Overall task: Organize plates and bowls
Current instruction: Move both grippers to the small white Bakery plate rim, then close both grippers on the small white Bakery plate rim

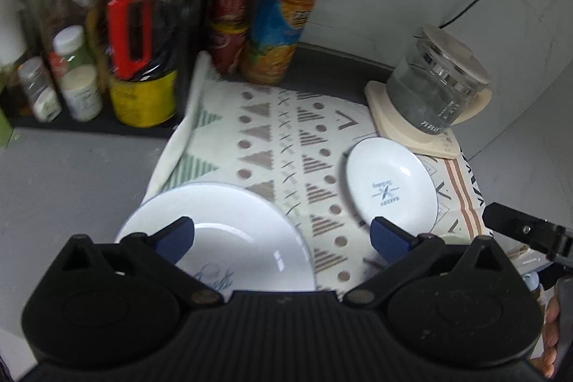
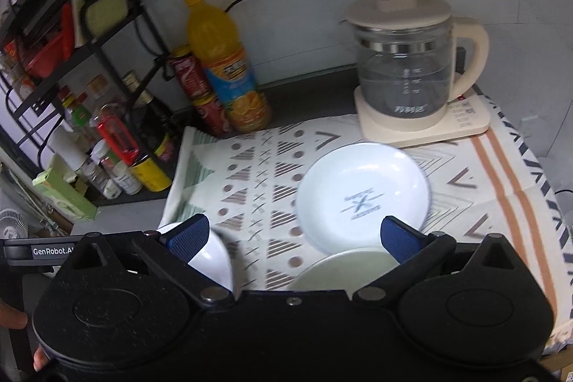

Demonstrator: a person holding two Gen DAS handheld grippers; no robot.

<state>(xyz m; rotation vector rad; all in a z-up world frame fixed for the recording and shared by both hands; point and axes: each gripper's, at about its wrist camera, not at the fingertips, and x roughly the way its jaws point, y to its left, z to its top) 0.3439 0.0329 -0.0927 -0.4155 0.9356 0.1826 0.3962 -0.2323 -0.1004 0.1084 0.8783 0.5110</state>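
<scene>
Both tools hover above the patterned cloth (image 2: 272, 167) that covers the grey counter (image 1: 71, 167); neither holds anything.

Left tool (image 1: 283, 240): blue-padded jaws spread wide, empty. In the left wrist view the large white plate with a faint line drawing (image 1: 229, 231) lies flat on the cloth at the lower left of the frame, directly under the left pad and partly hidden by the tool body. The small white dish with a printed centre mark (image 1: 390, 185) lies to the right of centre, just beyond the right pad.

Right tool (image 2: 295, 235): jaws also wide, empty. In the right wrist view the same small white dish (image 2: 361, 196) lies flat just ahead of the tool, slightly right of centre and nearly between the pads. A pale greenish round plate or bowl rim (image 2: 343, 267) shows at the lower centre, tucked against the near edge of the small dish; whether they touch or overlap I cannot tell. The white rounded dish at the lower left (image 2: 207, 256) is probably the large plate; blur prevents certainty.

Key relation: the small dish lies nearly straight ahead of the right tool, while the large plate lies beneath the left tool. The dishes are round, so no long axis matters; a rim grasp would need the jaws brought edge-on.

Judgement: nothing is stacked yet.

Surroundings: glass kettle on a cream base (image 2: 404, 70) at the upper right, orange juice bottle (image 2: 222, 59) at the back, well apart from the dishes.
</scene>
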